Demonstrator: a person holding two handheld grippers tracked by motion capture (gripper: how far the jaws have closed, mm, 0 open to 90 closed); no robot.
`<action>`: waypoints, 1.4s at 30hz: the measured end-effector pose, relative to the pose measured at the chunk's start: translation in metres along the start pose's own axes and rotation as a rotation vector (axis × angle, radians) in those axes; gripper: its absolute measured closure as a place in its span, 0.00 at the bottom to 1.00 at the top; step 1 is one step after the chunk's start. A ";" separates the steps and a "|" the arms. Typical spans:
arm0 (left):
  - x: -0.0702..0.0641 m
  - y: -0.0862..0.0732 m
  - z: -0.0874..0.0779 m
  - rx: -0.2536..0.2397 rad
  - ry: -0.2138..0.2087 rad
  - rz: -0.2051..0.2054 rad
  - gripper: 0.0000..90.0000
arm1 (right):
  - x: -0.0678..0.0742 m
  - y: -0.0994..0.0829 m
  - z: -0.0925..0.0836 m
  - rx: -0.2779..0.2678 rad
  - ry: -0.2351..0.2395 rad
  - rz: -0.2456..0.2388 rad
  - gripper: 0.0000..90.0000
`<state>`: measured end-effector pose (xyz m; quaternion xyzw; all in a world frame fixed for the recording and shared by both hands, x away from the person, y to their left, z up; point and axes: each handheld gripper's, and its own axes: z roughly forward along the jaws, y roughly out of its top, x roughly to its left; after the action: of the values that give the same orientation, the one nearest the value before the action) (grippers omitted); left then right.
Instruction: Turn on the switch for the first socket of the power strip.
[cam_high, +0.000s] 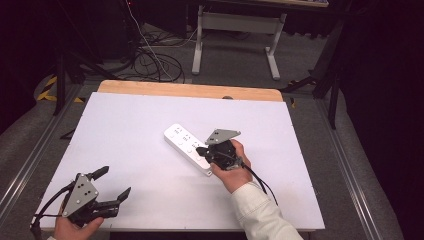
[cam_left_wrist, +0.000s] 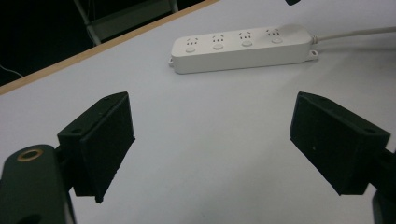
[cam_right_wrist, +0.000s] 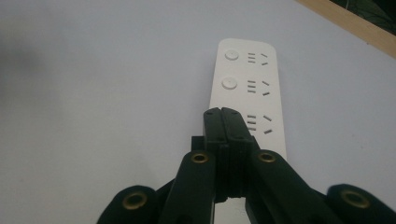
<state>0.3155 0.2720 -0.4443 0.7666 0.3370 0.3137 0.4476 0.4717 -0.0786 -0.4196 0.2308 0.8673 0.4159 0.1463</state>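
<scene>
A white power strip (cam_high: 188, 148) is seen lying flat on the white table (cam_high: 125, 140), slanted from its far-left end to its near-right end, roughly in the middle of the board and well short of the wooden strip (cam_high: 190, 90) along the table's far edge. In the left gripper view the power strip (cam_left_wrist: 240, 48) is shown with four sockets, each with a round button beside it, and a pale cable (cam_left_wrist: 355, 33) is seen leaving its right-hand end. The right gripper (cam_high: 200, 149) is held in a hand (cam_high: 235, 167) over the near-right half of the power strip, its tips directed at the strip's upper face. In the right gripper view the right gripper (cam_right_wrist: 226, 122) is seen clenched, the two jaws pressed flat against each other with nothing between them, and its tips are placed over the third socket from the strip's far end, beside that socket's slots; whether the tips touch the surface cannot be told. The left gripper (cam_high: 112, 183) is held well apart from the power strip, toward the table's near-left corner. In its own view the left gripper (cam_left_wrist: 212, 149) is seen released, jaws spread wide, with bare table between them and the power strip lying beyond.
</scene>
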 end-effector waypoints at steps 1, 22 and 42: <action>0.000 0.000 0.000 0.000 0.001 0.000 0.16 | 0.000 0.000 -0.001 0.000 -0.001 -0.002 1.00; 0.001 0.000 0.000 -0.002 0.006 -0.002 0.16 | 0.002 0.004 -0.018 -0.042 0.008 -0.040 0.89; 0.001 0.000 -0.002 -0.005 0.010 -0.006 0.16 | -0.001 0.003 -0.067 -0.171 -0.020 -0.012 0.33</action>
<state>0.3144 0.2737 -0.4436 0.7627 0.3408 0.3171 0.4490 0.4435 -0.1210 -0.3762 0.2162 0.8287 0.4852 0.1766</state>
